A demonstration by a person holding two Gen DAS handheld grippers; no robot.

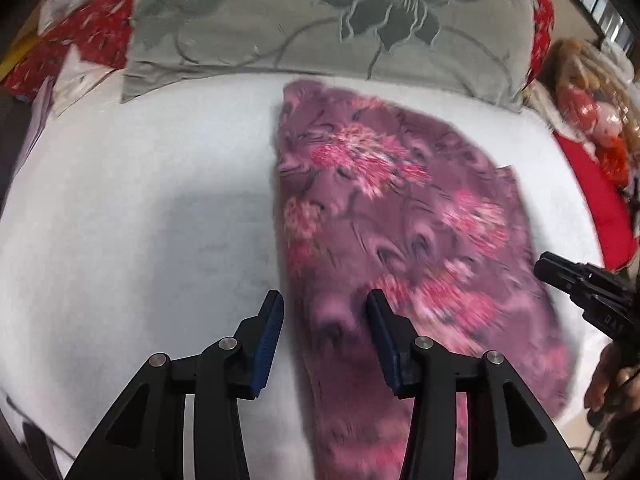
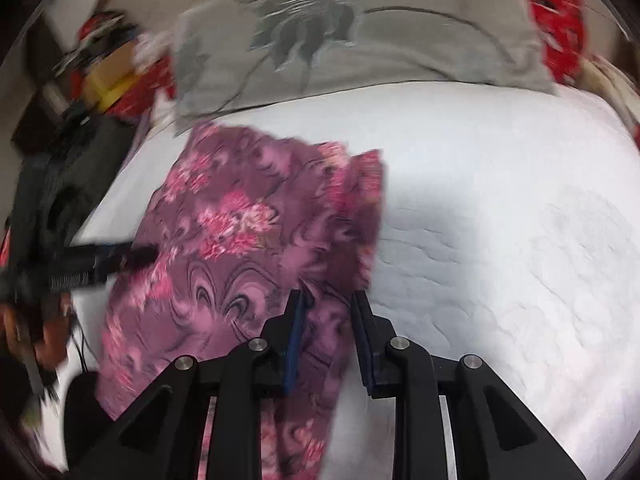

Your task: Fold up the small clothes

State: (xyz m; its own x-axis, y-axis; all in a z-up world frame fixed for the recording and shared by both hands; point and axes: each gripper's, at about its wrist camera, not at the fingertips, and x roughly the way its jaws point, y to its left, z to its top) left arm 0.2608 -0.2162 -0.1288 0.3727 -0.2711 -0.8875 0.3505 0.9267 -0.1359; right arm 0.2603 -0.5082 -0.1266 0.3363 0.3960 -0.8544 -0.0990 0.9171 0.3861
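Observation:
A purple garment with pink flowers lies on the white bed sheet; the right wrist view shows it too. My left gripper is open over the garment's near left edge, empty. My right gripper is open over the garment's near right edge, with nothing held between its blue pads. The right gripper also shows at the right edge of the left wrist view, and the left gripper shows at the left of the right wrist view. Both views are blurred.
A grey pillow with a flower pattern lies at the head of the bed, also in the right wrist view. Red patterned fabric lies at the far left. A doll sits at the far right.

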